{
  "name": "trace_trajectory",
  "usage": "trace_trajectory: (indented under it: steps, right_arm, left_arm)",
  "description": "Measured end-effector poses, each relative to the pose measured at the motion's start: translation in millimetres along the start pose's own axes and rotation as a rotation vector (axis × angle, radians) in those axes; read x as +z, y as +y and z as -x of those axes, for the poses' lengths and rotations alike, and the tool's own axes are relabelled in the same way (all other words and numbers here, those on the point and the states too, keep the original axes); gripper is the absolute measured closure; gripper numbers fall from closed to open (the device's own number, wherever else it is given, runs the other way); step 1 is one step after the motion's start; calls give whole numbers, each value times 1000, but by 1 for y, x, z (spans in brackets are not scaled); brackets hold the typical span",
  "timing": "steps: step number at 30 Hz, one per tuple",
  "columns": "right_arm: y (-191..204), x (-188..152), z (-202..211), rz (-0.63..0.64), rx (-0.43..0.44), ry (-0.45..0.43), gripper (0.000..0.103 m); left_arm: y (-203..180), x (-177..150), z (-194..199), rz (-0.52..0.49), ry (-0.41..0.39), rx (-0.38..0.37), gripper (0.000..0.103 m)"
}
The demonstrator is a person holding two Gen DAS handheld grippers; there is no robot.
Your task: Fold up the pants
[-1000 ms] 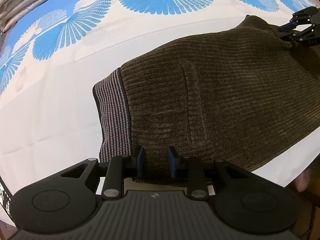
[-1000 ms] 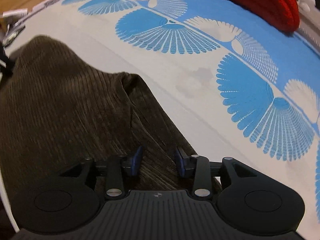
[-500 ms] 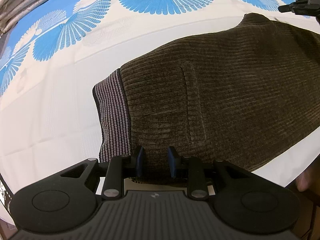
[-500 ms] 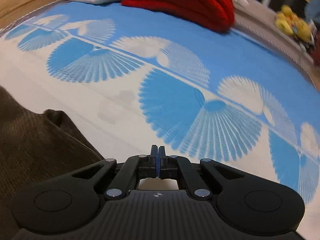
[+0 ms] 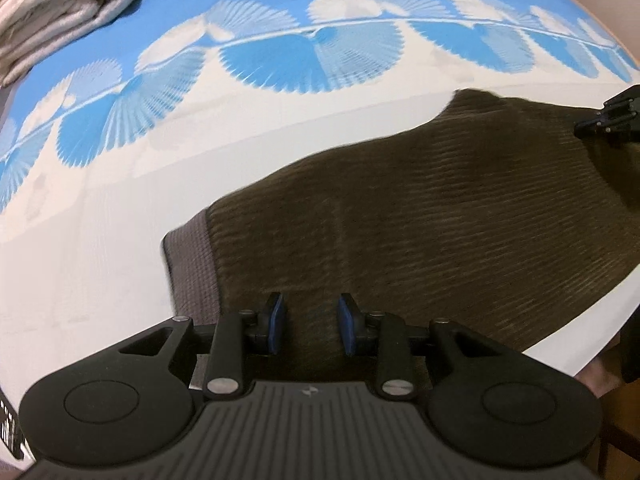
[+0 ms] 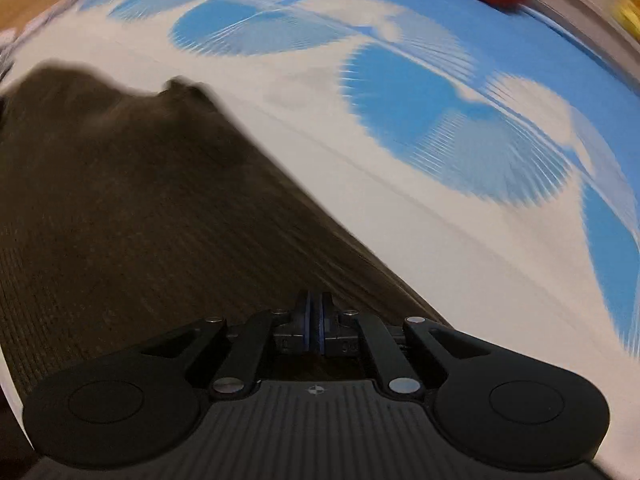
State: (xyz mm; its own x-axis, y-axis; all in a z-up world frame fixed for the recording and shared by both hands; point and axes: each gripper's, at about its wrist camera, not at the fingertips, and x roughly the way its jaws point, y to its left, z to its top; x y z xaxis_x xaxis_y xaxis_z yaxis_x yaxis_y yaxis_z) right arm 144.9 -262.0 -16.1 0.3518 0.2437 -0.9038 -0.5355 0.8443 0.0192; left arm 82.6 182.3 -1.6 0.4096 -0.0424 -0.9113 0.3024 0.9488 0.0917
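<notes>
- Left wrist view: the dark brown ribbed corduroy pants (image 5: 420,216) lie flat on the white bedsheet with blue fan-shaped prints (image 5: 100,208), with their grey striped knit waistband (image 5: 192,264) toward the left. The left gripper (image 5: 311,322) hangs low over the near edge of the fabric, pointing forward across it, its blue-padded fingers (image 5: 276,322) spread apart with nothing between them. Judged risk: closing from this height could nip only the top layer, so the fold would drag unevenly. A cream folded blanket (image 5: 52,12) sits well apart at the top left
- Right wrist view: the picture is motion-blurred. The right gripper (image 6: 316,322) sits over the pants' (image 6: 132,216) right-hand edge, angled along it, its fingers pressed together; whether any cloth is caught between them I cannot tell. Judged risk: if empty, it would pull away without the hem, leaving the far corner bunched
</notes>
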Motion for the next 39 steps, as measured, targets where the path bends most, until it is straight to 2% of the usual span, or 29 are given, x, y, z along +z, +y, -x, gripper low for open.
trace_trajectory:
  steps: [2, 8, 10, 14, 16, 19, 21, 25, 27, 29, 33, 35, 39]
  right_arm:
    - [-23, -15, 11, -96, -37, -2, 101]
    - [-87, -98, 53, -300, -209, 56, 101]
    - [-107, -131, 70, -382, -321, 71, 100]
    - [-151, -212, 112, -628, -587, 120, 78]
    - [-170, -258, 148, -834, -659, 41, 78]
    - [-183, -328, 204, -1166, -643, -188, 78]
    - [-179, -371, 226, -1364, -554, -323, 77]
    - [-161, -415, 223, -1614, -380, -464, 73]
    - [-158, -423, 216, -1680, -342, -465, 66]
    - [-156, -421, 203, -1709, -315, -451, 65]
    - [-159, -399, 181, -1721, -290, -430, 64]
    - [-162, -395, 174, -1726, -316, -395, 64]
    - [-157, -393, 172, -1773, -378, -420, 64]
  left_arm:
    - [-10, 6, 3, -12, -17, -9, 70]
    - [-44, 29, 12, -33, -80, -33, 70]
    - [-59, 37, 17, -39, -110, -45, 70]
    - [-89, 52, 28, -49, -179, -51, 70]
    - [-102, 57, 36, -46, -218, -55, 70]
    - [-114, 63, 51, -15, -279, -55, 69]
    - [-118, 65, 62, 40, -317, -52, 66]
    - [-120, 63, 79, 186, -349, -119, 64]
    - [-127, 62, 81, 216, -345, -136, 64]
    - [-133, 60, 81, 205, -338, -135, 64]
    - [-145, 56, 73, 135, -318, -75, 64]
    - [-142, 53, 66, 128, -302, -43, 64]
    - [-124, 48, 61, 156, -283, -28, 64]
